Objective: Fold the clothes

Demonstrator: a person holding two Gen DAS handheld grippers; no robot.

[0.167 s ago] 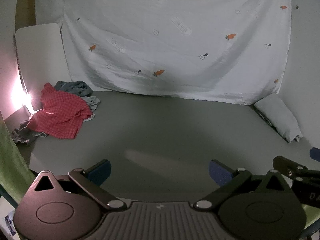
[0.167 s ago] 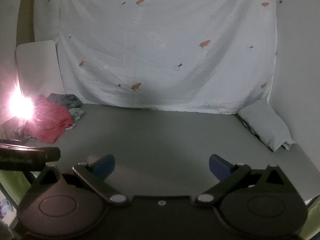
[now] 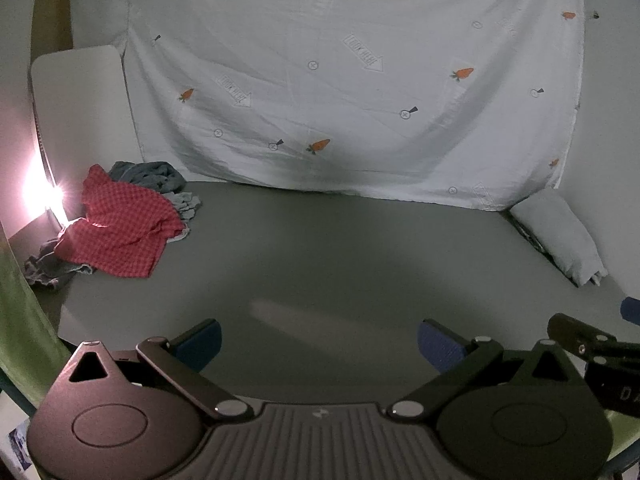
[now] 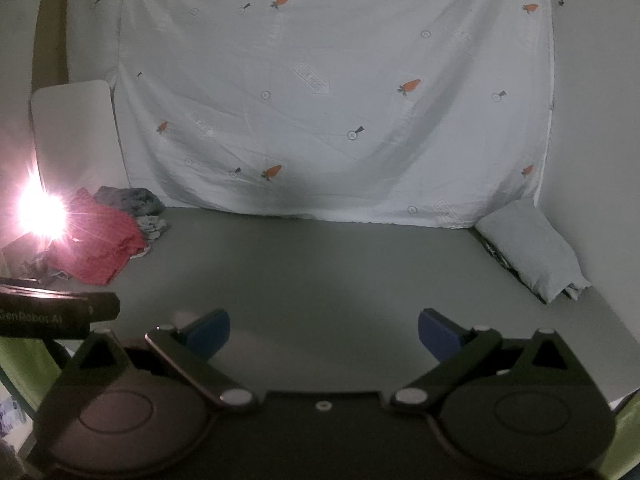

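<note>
A heap of unfolded clothes lies at the far left of the grey table (image 3: 320, 264): a red checked garment (image 3: 120, 228) on top, a dark grey-blue one (image 3: 148, 176) behind it, and grey pieces underneath. The heap also shows in the right wrist view (image 4: 104, 240). A folded light grey garment (image 3: 556, 236) lies at the far right edge, also in the right wrist view (image 4: 528, 248). My left gripper (image 3: 318, 340) is open and empty over the near table edge. My right gripper (image 4: 324, 332) is open and empty beside it, to its right.
A white sheet with carrot prints (image 3: 352, 80) hangs behind the table. A white board (image 3: 80, 108) leans at the back left. A bright lamp (image 4: 40, 212) glares at the left. Green fabric (image 3: 20, 312) hangs at the near left edge.
</note>
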